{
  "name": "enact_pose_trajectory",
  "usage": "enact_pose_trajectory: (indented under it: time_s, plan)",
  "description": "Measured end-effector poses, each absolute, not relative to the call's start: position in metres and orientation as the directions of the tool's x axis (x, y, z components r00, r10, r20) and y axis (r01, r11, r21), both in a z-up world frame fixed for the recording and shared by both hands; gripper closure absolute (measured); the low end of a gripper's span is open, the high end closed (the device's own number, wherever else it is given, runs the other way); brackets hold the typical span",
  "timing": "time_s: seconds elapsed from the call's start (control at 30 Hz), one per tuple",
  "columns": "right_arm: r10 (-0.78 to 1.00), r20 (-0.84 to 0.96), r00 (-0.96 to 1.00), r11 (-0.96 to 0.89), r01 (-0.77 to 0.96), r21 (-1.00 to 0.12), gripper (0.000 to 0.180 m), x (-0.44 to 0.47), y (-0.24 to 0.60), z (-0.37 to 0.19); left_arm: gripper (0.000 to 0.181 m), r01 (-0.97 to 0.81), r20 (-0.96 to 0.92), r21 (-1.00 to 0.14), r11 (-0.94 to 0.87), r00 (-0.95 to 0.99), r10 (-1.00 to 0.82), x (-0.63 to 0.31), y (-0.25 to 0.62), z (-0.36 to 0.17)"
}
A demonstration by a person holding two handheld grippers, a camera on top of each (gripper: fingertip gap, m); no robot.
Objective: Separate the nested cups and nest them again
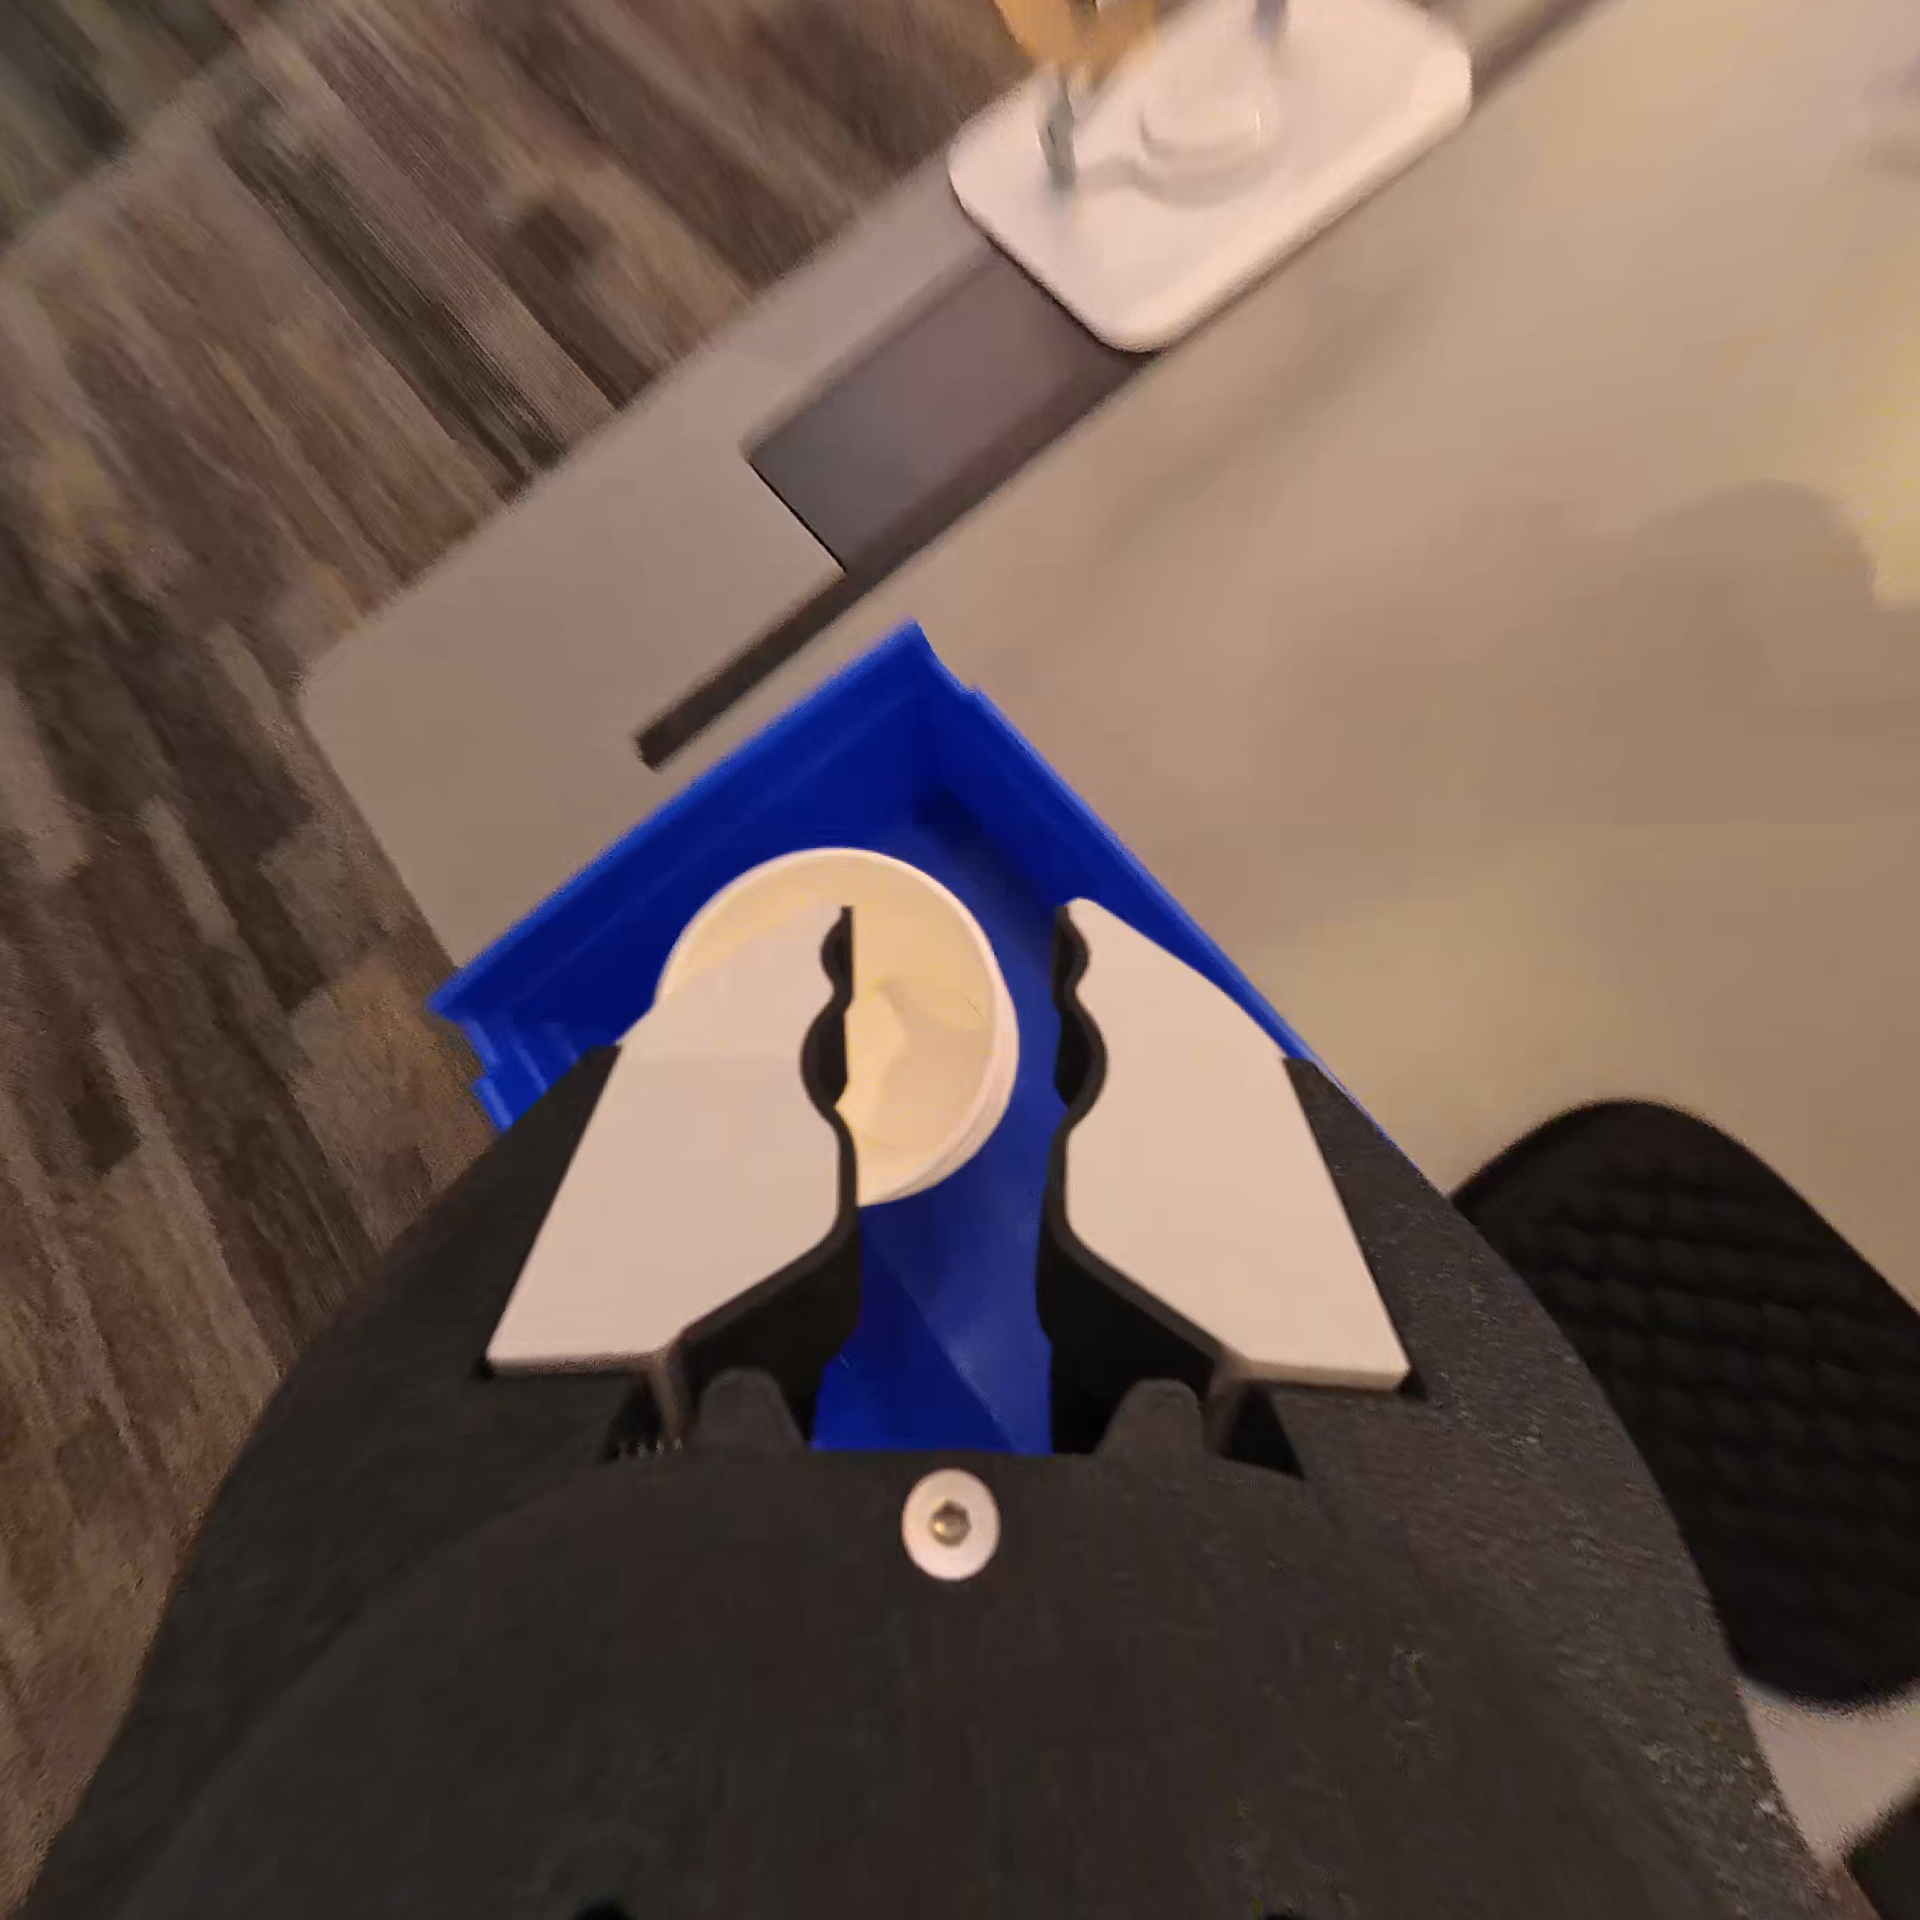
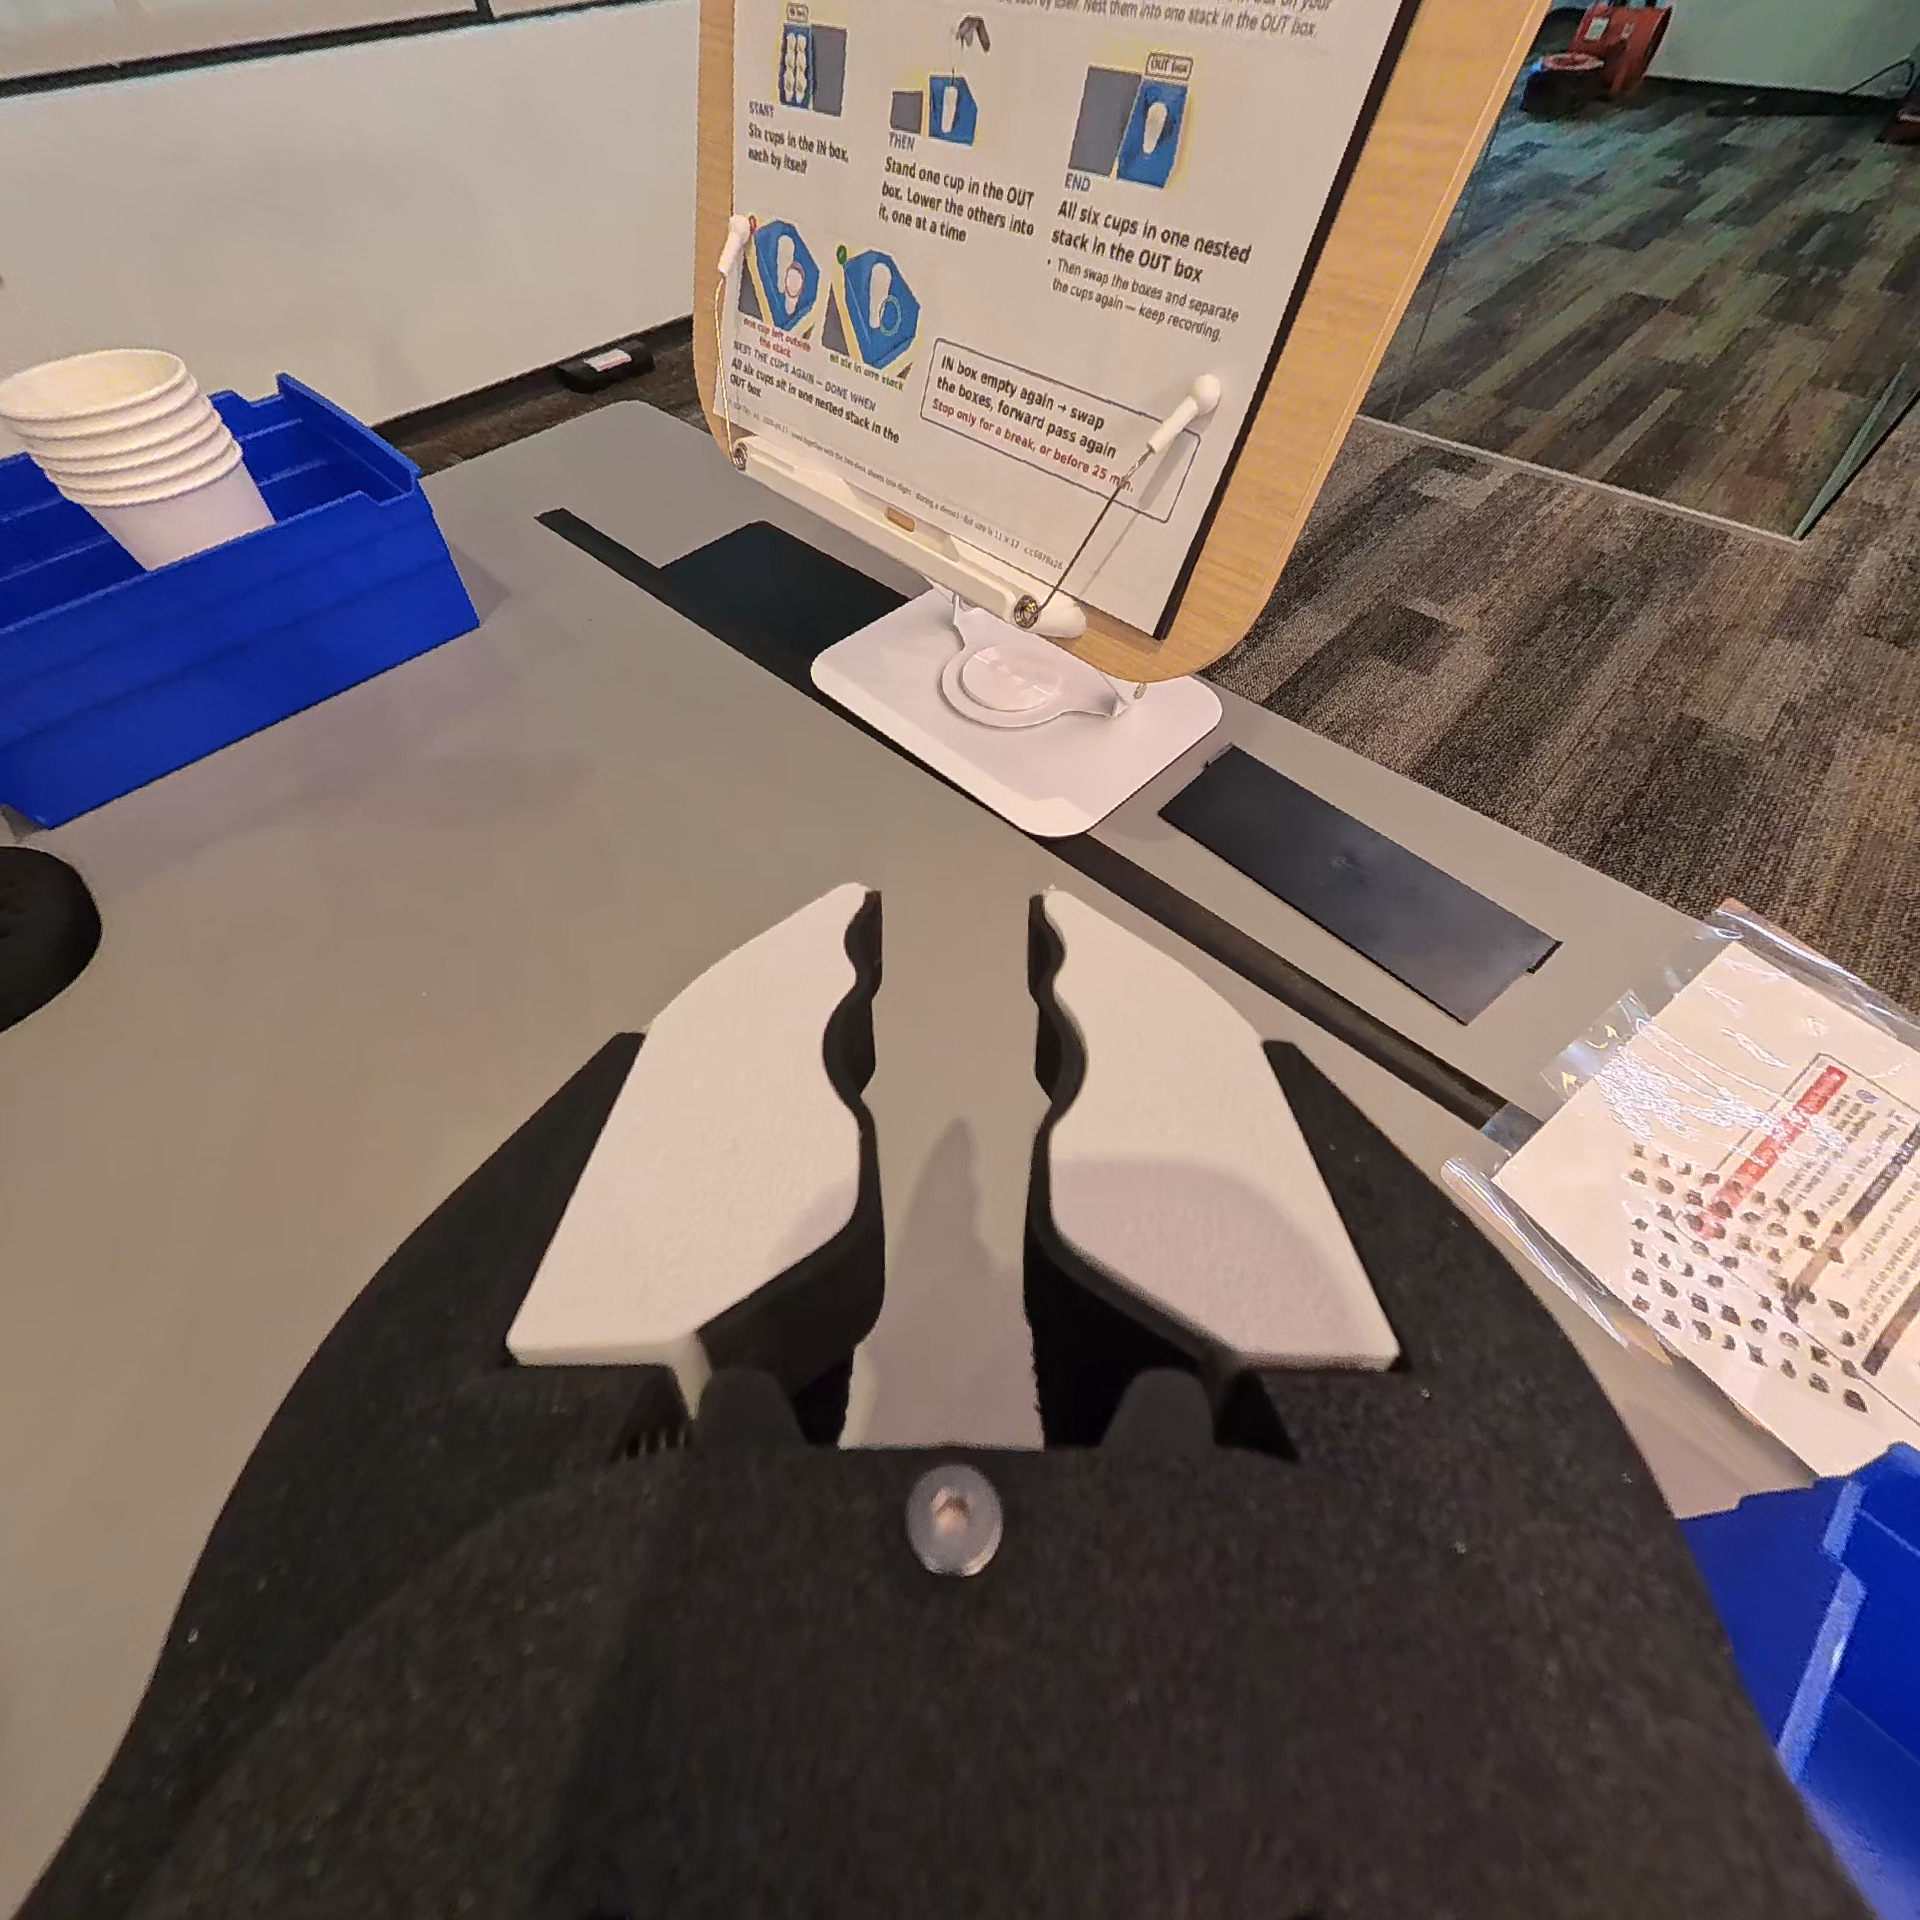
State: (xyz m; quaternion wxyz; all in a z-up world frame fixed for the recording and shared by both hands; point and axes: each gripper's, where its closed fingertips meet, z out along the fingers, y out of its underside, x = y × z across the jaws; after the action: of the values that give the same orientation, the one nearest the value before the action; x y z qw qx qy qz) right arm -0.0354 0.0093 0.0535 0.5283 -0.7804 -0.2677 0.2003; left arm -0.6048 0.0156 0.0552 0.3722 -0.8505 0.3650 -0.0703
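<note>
The left gripper (image 1: 951,925) hangs parted and empty over the blue bin (image 1: 831,821), the cup stack (image 1: 925,1039) just below its left finger. The right gripper (image 2: 954,904), parted and empty, hovers over bare counter (image 2: 520,935); the stack lies far to its left.

Printed matter was found in the right wrist view only.

- Instruction sheet (image 2: 1039,208), white, was clipped to a wood-edged board (image 2: 1351,343) on a white stand (image 2: 1039,769) at the far side of the worktop (image 2: 520,831). Black text blocks, short headings, small blue-box diagrams and one boxed note with a red line were printed on it. Wording not reproduced.
- Card (image 2: 1714,1195), cream, was sealed in a clear bag (image 2: 1538,1174) at the right worktop edge. A red-banded label and rows of small dark marks were carried on it; the print was too small to resolve.

Left wrist view was motion-blurred; nothing legible was recorded.
</note>
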Motion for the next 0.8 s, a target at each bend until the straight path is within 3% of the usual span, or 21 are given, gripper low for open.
enact_pose_trajectory:
  time_s: [0.1,0.2,0.33,0.6,0.8]
  plan:
    - [0.625,-0.033,0.780,-0.301,0.202,-0.932,0.154,-0.034,0.010,0.053,0.129,-0.440,-0.185,-0.816,-0.376,0.814,-0.550,-0.627,0.010,0.085]
    - [0.623,-0.041,0.781,-0.312,0.200,-0.929,0.153,-0.034,0.012,0.050,0.115,-0.334,-0.163,-0.868,-0.367,0.891,-0.425,-0.655,-0.007,0.082]
    - [0.619,-0.046,0.784,-0.333,0.209,-0.919,0.152,-0.033,0.015,0.043,0.111,-0.289,-0.166,-0.857,-0.427,0.939,-0.302,-0.681,-0.033,0.037]
    - [0.630,-0.050,0.775,-0.356,0.232,-0.905,0.151,-0.041,0.016,0.034,0.107,-0.087,0.002,-0.833,-0.546,0.987,-0.161,-0.682,-0.048,-0.033]
    - [0.630,-0.051,0.775,-0.363,0.235,-0.902,0.150,-0.041,0.017,0.032,0.101,-0.150,-0.067,-0.783,-0.604,0.985,-0.158,-0.672,-0.036,-0.056]
